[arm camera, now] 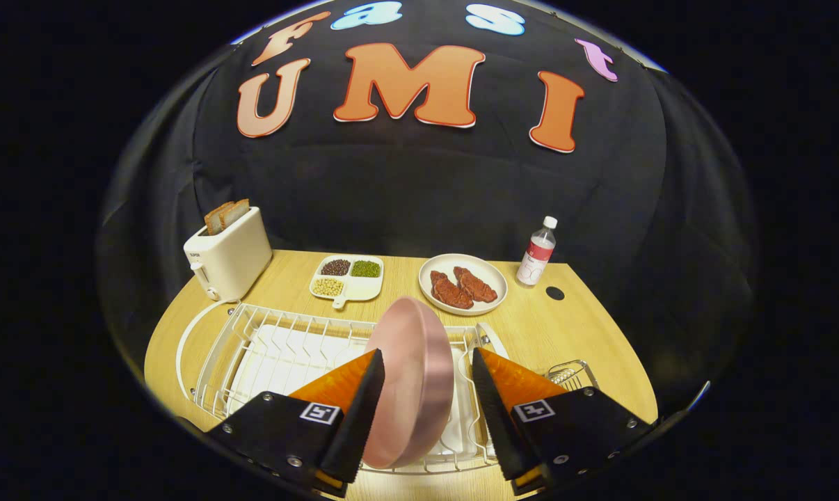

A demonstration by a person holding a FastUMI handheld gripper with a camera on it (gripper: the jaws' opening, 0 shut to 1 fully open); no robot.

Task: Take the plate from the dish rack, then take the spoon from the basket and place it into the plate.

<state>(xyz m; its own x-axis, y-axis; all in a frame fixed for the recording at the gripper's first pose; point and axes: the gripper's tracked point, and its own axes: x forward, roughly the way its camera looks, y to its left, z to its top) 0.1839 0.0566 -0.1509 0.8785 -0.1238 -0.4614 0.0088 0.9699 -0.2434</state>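
A pink plate stands on edge in the white wire dish rack, near the rack's right end. My gripper is open with the plate between its fingers. The left finger lies close against the plate's back, while the right finger stands off from its face with a visible gap. A small wire basket hangs on the rack's right side, just beyond the right finger; I cannot make out its contents.
On the wooden table beyond the rack are a white toaster with bread slices, a divided dish of beans, a plate with two pieces of meat and a small bottle.
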